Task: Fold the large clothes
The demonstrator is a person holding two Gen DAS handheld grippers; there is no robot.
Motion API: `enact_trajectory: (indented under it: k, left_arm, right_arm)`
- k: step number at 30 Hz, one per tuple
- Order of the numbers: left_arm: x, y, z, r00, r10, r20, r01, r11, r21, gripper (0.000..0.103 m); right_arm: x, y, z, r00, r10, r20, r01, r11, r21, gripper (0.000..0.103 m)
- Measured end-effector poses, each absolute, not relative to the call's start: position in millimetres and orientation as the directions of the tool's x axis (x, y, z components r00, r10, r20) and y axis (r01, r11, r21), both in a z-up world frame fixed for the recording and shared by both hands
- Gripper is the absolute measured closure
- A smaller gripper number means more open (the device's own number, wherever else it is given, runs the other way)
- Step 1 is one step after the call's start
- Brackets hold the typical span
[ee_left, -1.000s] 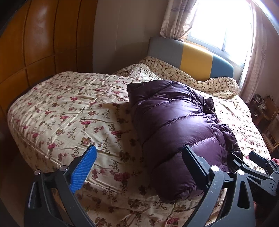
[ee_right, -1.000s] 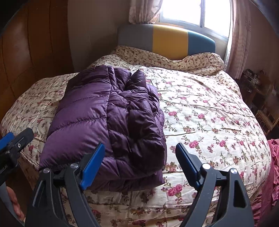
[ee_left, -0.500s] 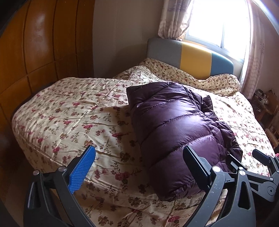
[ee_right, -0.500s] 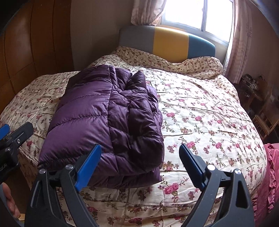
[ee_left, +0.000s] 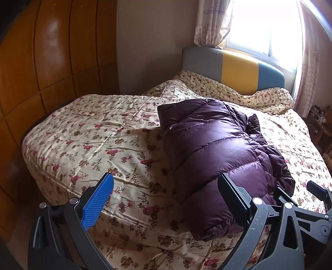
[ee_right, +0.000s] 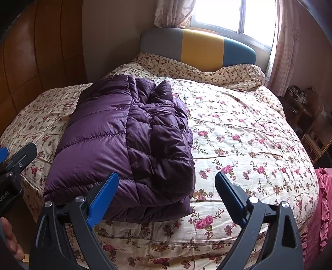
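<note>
A bed [ee_right: 249,133] fills both views, covered by a cream quilt [ee_left: 99,141] printed with red and pink flowers that hangs over the near edge. At the far end stands a padded headboard [ee_right: 197,49] in grey, yellow and blue panels, with a rumpled roll of the same floral bedding lying along its foot. Behind the headboard a bright window [ee_right: 234,14] is framed by pale patterned curtains [ee_left: 211,22]. A glossy wooden wardrobe [ee_left: 51,52] runs along the left side of the bed.

The purple down jacket [ee_right: 124,141] lies folded into a thick, quilted bundle on the bed, close to the near edge and towards the left side as the right wrist view shows it; its smooth back faces up on the left and a puckered, darker layer is folded over on the right.

The left tool [ee_left: 164,197] hovers above the near edge with its jaws spread wide and nothing between them, its right finger in front of the jacket's near end. The right tool [ee_right: 166,195] also hangs released, jaws wide apart and empty, above the jacket's near right corner. A bit of a hand [ee_right: 10,241] shows at the lower left of the right wrist view.
</note>
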State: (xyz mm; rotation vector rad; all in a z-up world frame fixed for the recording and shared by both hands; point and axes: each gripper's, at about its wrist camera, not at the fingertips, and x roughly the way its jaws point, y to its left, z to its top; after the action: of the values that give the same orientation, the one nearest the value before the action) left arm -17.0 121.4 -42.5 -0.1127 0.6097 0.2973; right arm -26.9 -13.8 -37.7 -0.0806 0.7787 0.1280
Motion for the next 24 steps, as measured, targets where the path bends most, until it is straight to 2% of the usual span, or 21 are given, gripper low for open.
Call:
enact_trajectory:
  k: [24]
  left_arm:
    - [-19.2,105.2,-37.9,0.806,0.210,-0.553,-0.244,0.970,0.013,0.004]
  right_arm:
    - [-31.0,-16.7,-36.0,0.713,0.084,-0.696,-0.136,0.990,-0.020,0.008]
